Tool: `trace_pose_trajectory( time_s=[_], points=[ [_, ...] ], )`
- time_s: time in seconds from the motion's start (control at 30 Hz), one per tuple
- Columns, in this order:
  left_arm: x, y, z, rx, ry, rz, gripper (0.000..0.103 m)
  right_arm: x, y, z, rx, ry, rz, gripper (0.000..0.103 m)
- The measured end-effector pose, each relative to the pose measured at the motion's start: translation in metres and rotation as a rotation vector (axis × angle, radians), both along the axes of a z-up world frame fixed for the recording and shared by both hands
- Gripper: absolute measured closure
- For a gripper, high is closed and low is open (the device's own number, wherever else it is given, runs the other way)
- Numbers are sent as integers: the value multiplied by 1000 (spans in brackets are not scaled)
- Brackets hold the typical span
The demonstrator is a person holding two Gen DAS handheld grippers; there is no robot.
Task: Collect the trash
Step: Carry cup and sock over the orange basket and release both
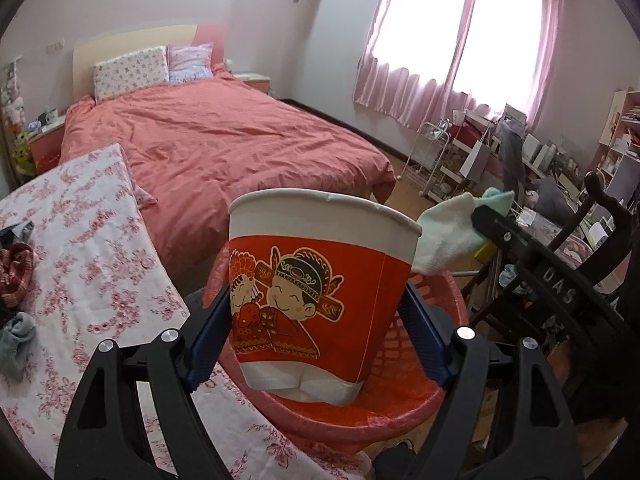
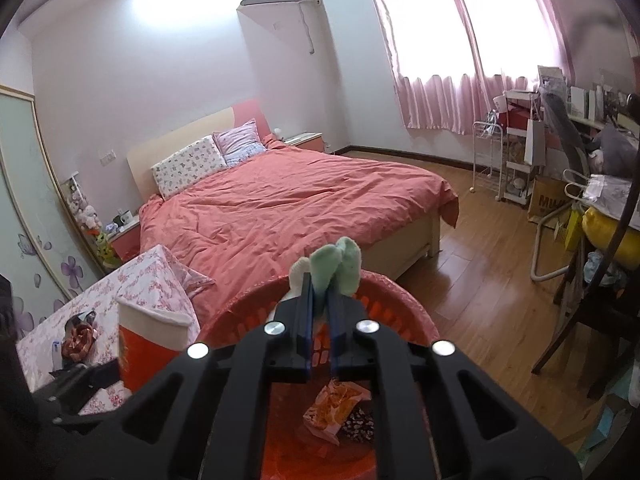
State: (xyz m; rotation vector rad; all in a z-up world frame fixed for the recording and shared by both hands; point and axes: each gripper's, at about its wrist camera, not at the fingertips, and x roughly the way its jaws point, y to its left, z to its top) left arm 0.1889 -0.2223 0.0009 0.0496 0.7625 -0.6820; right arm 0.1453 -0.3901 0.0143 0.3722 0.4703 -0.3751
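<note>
While the left tool is clamping a paper cup over the red basket, the right tool, nearly closed, is pinching socks; wrappers are lying inside; table clutter at nine o'clock is awaiting collection.

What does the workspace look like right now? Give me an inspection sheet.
Surface: floral-cloth table.
Job's things: red-and-white paper cup over red plastic basket; orange snack wrapper inside basket.
Clutter: crumpled clothes on table.
Grippers: left gripper clamps cup; right gripper holds pale green-and-white socks above basket.
Cables: nothing seen.
Surroundings: bed with coral duvet, pink curtains, wooden floor.
</note>
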Motion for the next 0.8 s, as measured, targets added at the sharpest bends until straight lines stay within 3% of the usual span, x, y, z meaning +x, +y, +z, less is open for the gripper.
trace_pose_trajectory(
  time_s=[0.37,0.67,0.73,0.8],
  points=[
    [2,1,-15,54,54,17,17,-4,-4,-7,8,9,-13,56],
    [2,7,-10,37,61,26,13,-8,4,-4,-22,17,-27,49],
    [3,7,-7,14,70,18,4,-9,4,-4,-29,20,-29,49],
    [4,8,-6,3,66,18,3,-12,4,-3,-38,24,-35,49]
  ],
)
